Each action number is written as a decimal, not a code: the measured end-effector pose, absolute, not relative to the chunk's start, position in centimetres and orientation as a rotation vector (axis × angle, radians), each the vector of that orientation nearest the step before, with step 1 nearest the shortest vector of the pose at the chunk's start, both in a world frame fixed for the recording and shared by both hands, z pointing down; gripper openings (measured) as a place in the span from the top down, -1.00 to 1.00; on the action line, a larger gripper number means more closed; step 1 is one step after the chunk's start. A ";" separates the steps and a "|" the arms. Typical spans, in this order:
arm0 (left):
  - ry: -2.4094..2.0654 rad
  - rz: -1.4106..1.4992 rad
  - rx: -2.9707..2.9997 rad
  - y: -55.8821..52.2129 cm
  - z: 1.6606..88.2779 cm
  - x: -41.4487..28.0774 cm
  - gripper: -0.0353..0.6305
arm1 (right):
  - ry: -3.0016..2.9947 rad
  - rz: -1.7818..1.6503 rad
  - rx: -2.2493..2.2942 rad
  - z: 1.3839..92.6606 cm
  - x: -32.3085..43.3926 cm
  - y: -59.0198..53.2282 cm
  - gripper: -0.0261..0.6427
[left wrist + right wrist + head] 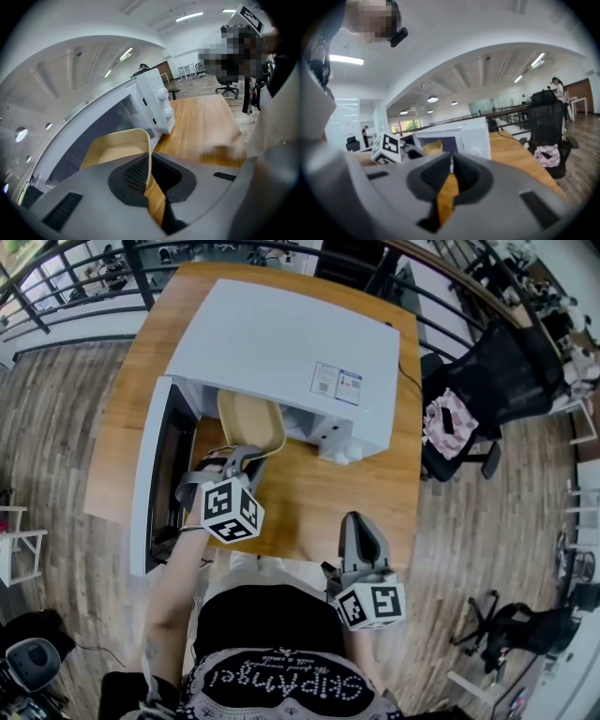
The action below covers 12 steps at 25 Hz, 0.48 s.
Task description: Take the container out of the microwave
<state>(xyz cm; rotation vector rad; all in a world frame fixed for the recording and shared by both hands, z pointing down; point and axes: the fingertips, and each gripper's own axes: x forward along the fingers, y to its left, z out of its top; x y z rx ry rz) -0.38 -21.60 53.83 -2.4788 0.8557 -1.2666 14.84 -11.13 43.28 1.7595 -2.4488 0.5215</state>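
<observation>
A cream-coloured container sits half out of the white microwave, over the wooden table. My left gripper is shut on the container's near rim; in the left gripper view the thin wall of the container runs between the two dark pads. The microwave door hangs open to the left. My right gripper is shut with nothing in it, near the table's front edge, to the right of the container. In the right gripper view its jaws meet, and the microwave and container lie ahead.
The wooden table has bare room in front of the microwave's control panel. A black office chair with a pink cloth stands to the right. A railing runs behind the table. The person's body fills the bottom of the head view.
</observation>
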 end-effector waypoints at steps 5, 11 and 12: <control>0.845 -1.281 -2.478 -19.3 53.5 -0.5 0.77 | -2.468 0.512 1.746 42.9 14.7 -10.9 0.80; 0.842 -1.289 -2.476 -17.1 53.1 -0.6 0.77 | -2.491 0.501 1.728 42.8 14.5 -10.7 0.80; 0.843 -1.286 -2.474 -16.7 52.9 -0.6 0.77 | -2.494 0.498 1.725 42.8 14.5 -10.6 0.80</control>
